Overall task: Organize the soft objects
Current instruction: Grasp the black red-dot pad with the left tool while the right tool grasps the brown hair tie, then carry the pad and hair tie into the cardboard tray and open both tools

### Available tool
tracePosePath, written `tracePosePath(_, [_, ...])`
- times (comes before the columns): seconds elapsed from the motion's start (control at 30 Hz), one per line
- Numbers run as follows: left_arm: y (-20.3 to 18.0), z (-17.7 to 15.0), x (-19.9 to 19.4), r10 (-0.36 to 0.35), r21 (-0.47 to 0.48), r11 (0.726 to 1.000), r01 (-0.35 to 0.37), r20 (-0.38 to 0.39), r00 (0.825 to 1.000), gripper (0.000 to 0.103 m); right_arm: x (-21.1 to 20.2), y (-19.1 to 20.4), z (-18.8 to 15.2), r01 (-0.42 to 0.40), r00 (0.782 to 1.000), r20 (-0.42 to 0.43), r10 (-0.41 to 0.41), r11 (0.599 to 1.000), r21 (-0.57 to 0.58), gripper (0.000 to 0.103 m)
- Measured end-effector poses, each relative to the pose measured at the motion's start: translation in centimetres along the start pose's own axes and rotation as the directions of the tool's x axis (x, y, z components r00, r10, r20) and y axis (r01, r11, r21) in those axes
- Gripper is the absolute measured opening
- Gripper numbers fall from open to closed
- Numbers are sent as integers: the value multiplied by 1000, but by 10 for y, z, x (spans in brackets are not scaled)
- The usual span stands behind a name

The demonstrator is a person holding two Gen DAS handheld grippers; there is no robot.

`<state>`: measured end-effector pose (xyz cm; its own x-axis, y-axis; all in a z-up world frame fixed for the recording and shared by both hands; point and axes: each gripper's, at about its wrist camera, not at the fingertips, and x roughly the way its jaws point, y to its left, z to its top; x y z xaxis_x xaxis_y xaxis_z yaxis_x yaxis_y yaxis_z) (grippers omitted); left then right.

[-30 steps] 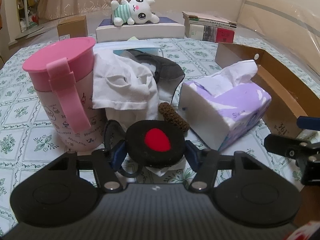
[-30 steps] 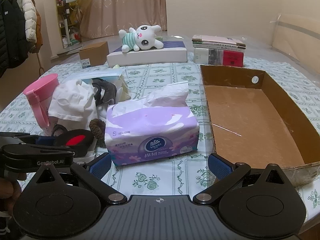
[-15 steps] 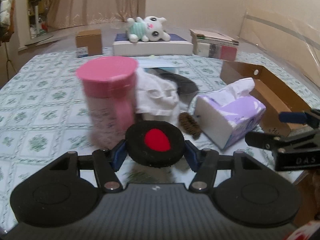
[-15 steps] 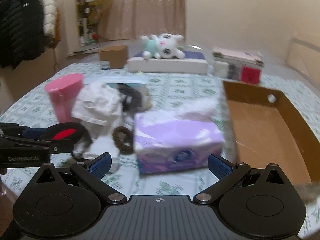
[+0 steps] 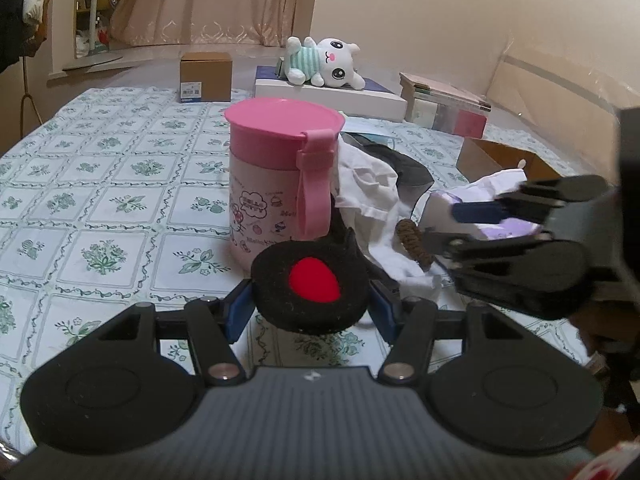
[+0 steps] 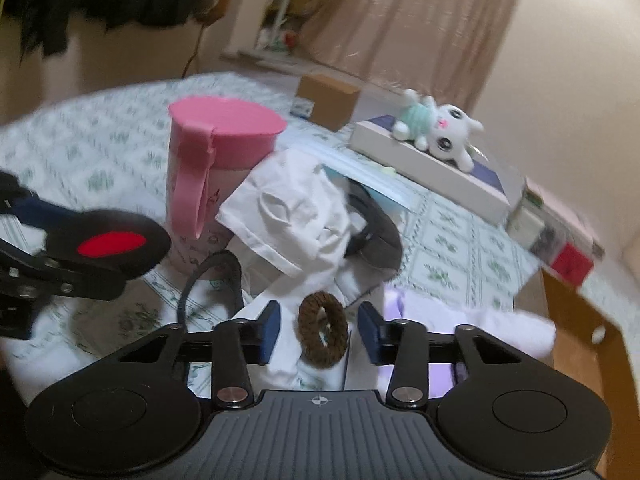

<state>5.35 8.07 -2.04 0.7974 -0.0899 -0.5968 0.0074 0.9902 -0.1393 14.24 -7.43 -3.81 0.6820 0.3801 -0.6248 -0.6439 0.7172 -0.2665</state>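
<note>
left gripper (image 5: 310, 308): clamped on round black felt pad with red oval centre (image 5: 310, 286), held above floral tablecloth (image 5: 100, 200) | right gripper (image 6: 318, 330): closing, brown knitted ring scrunchie (image 6: 323, 331) between pads, no contact yet | step: picking scrunchie off white cloth (image 6: 296, 216) | next: finish squeeze, lift, carry to brown cardboard tray (image 6: 580, 312) at right

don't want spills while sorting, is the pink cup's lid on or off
On. The pink cup stands upright on the tablecloth with its pink lid seated flat over the rim; both views agree.
</note>
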Motion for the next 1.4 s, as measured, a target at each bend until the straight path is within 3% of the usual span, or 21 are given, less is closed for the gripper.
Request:
tracePosePath(0.13, [3, -2, 5, -21, -13, 1000, 21, 0, 1000, 58, 25, 10, -1, 11, 997, -69, -17, 996, -88, 21])
tracePosePath(0.3, [6, -3, 8, -39, -25, 999, 39, 3, 999, 58, 44, 15, -5, 29, 991, -123, -45, 991, -131, 15])
tracePosePath(0.57, [6, -3, 2, -40, -23, 999, 40, 10, 999, 58, 27, 16, 1, 59, 995, -70, -67, 992, -110, 11])
tracePosePath(0.83, [-17, 7, -19, -50, 8, 999, 49, 37, 998, 58, -40, -6, 10, 100, 994, 38, -101, 995, 23, 11])
tracePosePath(1.0, [-47, 19, -28, -76, 37, 997, 74, 51, 996, 58, -81, -42, 1, 156, 985, 53, -165, 977, 147, 11])
tracePosePath(1.2, [-101, 36, -24, -161, 103, 982, 156, 42, 986, 58, -126, -97, -34, 242, 967, 11, -255, 929, 280, 11])
tracePosePath(1.4, [-166, 54, -1, -272, 153, 952, 266, 16, 962, 58, -157, -151, -79, 322, 943, -54, -330, 854, 408, 11])
